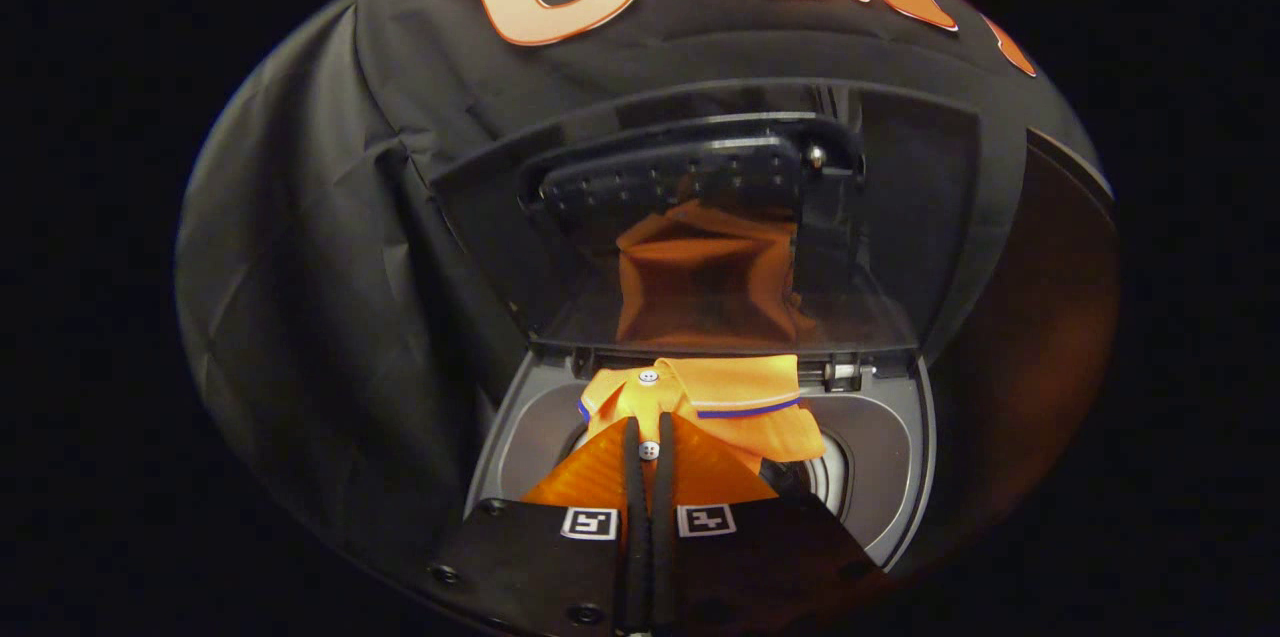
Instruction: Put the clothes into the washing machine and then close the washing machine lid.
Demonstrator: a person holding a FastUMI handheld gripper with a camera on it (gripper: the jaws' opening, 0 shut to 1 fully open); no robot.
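Black cloth walls the booth behind the washing machine (890, 477), whose grey top rim lies below us. Our gripper (649, 437) has its fingers drawn tight together, pinching the orange shirt (700, 407) by the placket near a white button, so the cloth hangs bunched over the drum opening (815, 477) and can drop in once released. Just beyond the fingers the collar folds toward the hinge. Further out the lid (700, 217) stands raised, mirroring the shirt in its dark glass, left up, we judge, until the garment is inside.

fingers (648, 437) pinching orange shirt (720, 402), washer lid (700, 217) up
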